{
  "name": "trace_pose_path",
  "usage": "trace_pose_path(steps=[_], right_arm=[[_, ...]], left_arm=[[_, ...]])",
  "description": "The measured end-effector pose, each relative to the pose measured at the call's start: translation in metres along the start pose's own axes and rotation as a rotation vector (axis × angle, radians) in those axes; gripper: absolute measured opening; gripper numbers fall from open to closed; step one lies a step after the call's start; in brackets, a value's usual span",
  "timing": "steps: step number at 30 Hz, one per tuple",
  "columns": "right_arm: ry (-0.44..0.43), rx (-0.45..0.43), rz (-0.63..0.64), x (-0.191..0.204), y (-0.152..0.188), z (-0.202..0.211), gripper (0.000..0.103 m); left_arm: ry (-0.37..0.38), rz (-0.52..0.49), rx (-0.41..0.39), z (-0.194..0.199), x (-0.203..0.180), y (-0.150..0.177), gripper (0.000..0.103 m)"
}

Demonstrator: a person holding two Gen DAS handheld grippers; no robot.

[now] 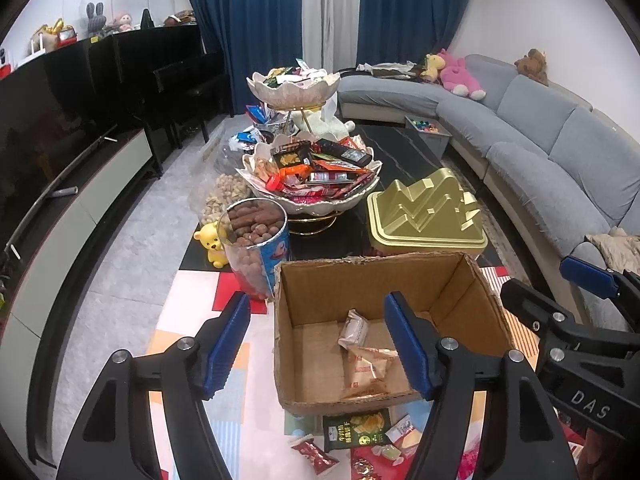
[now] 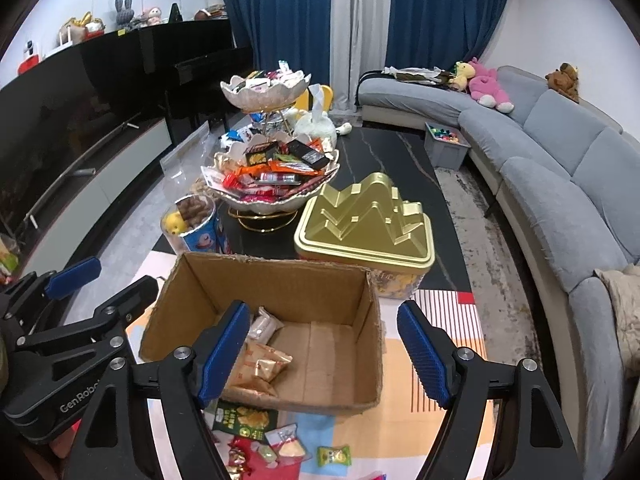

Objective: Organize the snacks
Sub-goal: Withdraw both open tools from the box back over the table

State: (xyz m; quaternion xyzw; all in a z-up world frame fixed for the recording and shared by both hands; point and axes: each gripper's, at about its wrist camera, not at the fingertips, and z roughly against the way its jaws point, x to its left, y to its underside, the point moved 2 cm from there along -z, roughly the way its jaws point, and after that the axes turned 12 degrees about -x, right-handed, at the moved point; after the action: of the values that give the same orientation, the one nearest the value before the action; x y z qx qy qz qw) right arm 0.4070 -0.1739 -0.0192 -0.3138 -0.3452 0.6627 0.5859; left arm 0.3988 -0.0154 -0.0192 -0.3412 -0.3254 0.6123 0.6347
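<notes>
**Living-room surface crowded with snacks**

Both grippers hang wide open and empty: left gripper and right gripper straddle opposite walls of the cardboard box. Snack packets lie inside, between them; loose packets lie just below, a tiered snack bowl beyond.

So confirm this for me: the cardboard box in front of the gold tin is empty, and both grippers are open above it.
Not quite. The cardboard box is not empty: the left wrist view shows snack packets on its floor. The rest stands: it sits in front of the gold tin, and the left gripper and right gripper are open above it.
</notes>
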Motion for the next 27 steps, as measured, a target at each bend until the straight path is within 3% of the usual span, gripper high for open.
trace_pose_path(steps=[18,21,27], right_arm=[[0.004,-0.024,0.005,-0.005,0.012,0.034,0.077],[0.008,-0.030,0.004,-0.008,0.016,0.039,0.083],[0.028,-0.032,0.002,-0.015,0.026,0.048,0.083]], left_arm=[[-0.014,-0.021,-0.017,0.038,-0.005,0.004,0.071],[-0.012,-0.029,-0.024,0.043,-0.008,0.008,0.075],[-0.017,-0.035,-0.027,0.048,-0.010,0.015,0.076]])
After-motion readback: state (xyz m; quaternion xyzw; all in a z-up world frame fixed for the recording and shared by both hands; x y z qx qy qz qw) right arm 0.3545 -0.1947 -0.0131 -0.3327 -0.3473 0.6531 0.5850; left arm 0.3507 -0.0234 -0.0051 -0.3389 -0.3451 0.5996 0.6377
